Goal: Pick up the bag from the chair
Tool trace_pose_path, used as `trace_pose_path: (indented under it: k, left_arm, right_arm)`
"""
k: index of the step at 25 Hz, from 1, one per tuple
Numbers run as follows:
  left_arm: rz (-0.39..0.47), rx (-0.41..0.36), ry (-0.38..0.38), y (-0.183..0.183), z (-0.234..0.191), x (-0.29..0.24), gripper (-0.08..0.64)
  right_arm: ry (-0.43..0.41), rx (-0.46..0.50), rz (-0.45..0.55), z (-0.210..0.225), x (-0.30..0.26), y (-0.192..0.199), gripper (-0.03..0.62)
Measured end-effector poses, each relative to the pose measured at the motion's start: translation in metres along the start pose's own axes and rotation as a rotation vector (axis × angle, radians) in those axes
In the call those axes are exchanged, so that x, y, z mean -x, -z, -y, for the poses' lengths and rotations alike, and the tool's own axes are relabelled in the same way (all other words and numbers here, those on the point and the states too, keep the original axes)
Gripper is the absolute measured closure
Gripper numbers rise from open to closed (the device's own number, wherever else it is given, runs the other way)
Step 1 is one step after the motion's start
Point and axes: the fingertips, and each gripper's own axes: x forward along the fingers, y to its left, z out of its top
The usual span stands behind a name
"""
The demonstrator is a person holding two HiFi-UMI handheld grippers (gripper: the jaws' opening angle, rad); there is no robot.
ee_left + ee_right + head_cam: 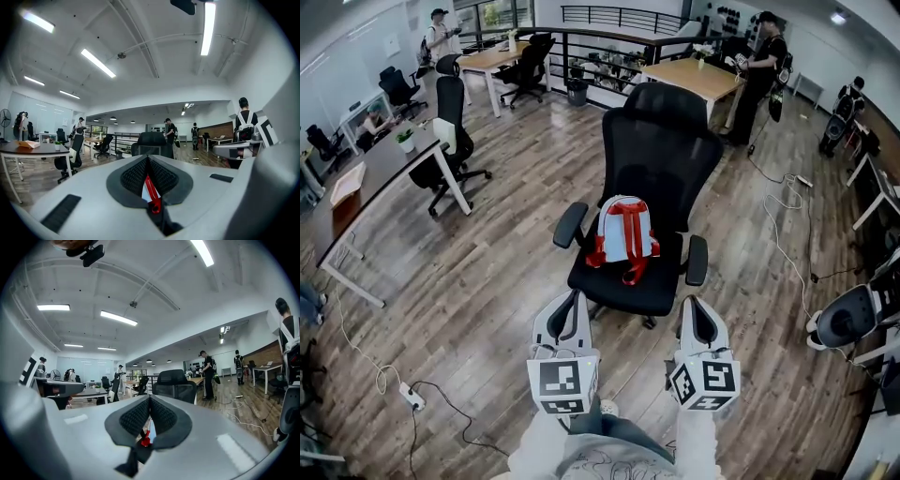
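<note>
A small pale-blue bag (624, 234) with red straps stands upright on the seat of a black office chair (661, 155), leaning on the backrest. Both grippers are held low in front of the seat, short of the bag. My left gripper (575, 298) points at the seat's front left edge, my right gripper (691, 305) at its front right. Each has its jaws pressed together with nothing between them. In the left gripper view the gripper (149, 161) shows a sliver of the bag (150, 190) below the pads. The right gripper (150, 401) shows a red bit of the bag (144, 440).
A dark desk (380, 164) with another chair (450, 141) stands to the left. Wooden tables (694, 75) and a railing (609, 42) are behind the chair. A person (761, 80) stands at the back right. Cables (783, 234) and a power strip (412, 397) lie on the wood floor.
</note>
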Motion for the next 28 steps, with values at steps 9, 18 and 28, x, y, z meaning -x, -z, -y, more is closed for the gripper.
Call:
trace_pose_path:
  k: [9, 18, 28]
  left_arm:
    - [-0.043, 0.004, 0.000, 0.018, -0.016, -0.084, 0.554]
    - [-0.034, 0.010, 0.042, 0.013, -0.048, -0.216, 0.554]
    - [-0.060, 0.018, 0.084, 0.011, -0.080, -0.339, 0.554]
  right_arm:
    - [0.027, -0.010, -0.035, 0.036, -0.076, 0.021, 0.583]
    - [0.074, 0.005, -0.044, 0.069, -0.197, 0.022, 0.583]
    - [0.109, 0.054, -0.087, 0.091, -0.315, 0.026, 0.583]
